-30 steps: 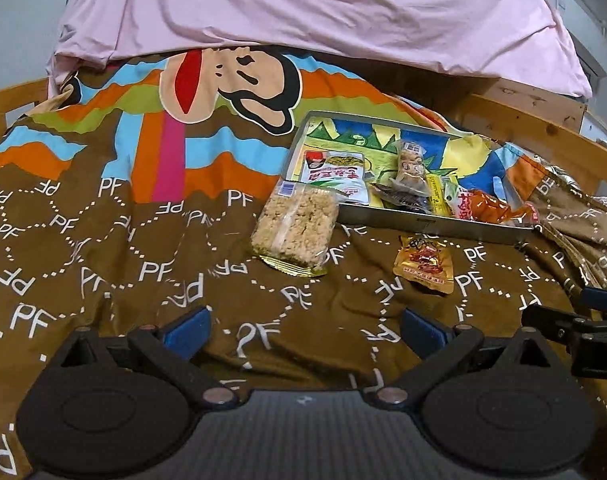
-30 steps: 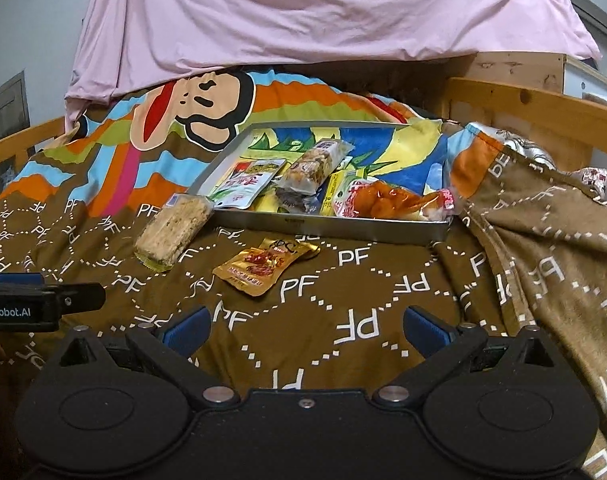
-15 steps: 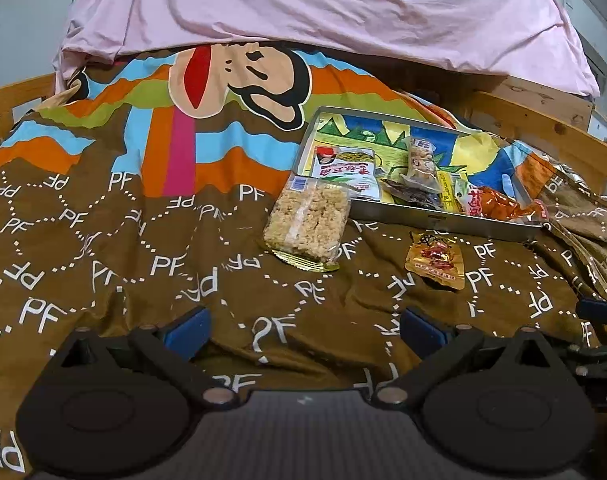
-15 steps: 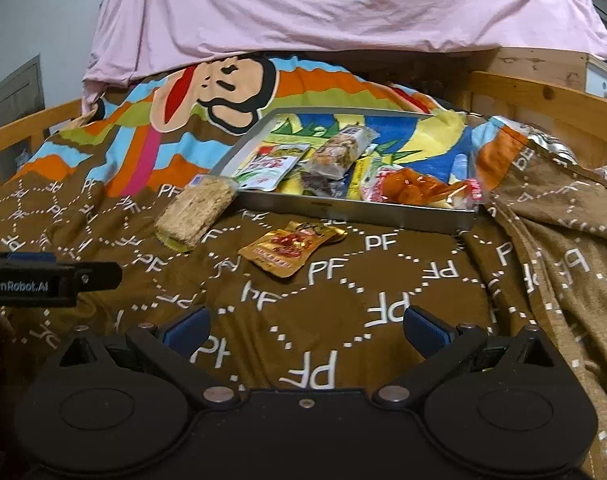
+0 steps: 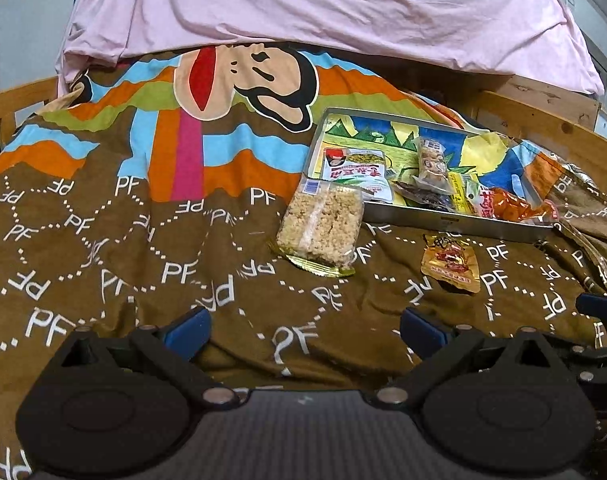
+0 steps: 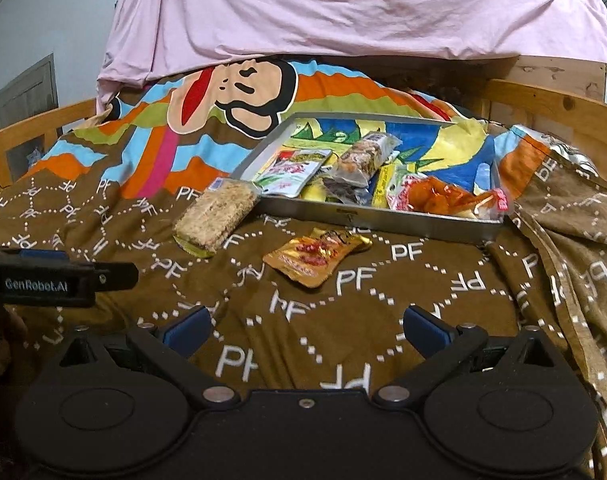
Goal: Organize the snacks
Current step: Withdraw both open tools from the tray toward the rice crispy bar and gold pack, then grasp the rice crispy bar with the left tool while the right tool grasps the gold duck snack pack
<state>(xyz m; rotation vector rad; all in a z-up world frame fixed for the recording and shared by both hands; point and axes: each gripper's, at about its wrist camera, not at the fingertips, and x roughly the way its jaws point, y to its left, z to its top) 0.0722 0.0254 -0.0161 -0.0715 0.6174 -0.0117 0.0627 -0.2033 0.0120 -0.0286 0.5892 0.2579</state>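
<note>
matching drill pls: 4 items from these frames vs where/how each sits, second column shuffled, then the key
Items:
1. rice crisp pack
2. gold and red sachet
3. orange snack bag
4. left claw

Places or states:
A. inside the metal tray, at its near right corner
B. open, holding nothing, over the brown blanket
C. flat on the blanket, apart from the tray's front wall
D. on the blanket with its far end against the tray's near left corner

Pairs: 1-D, 2-C, 3-A, 4-B
</note>
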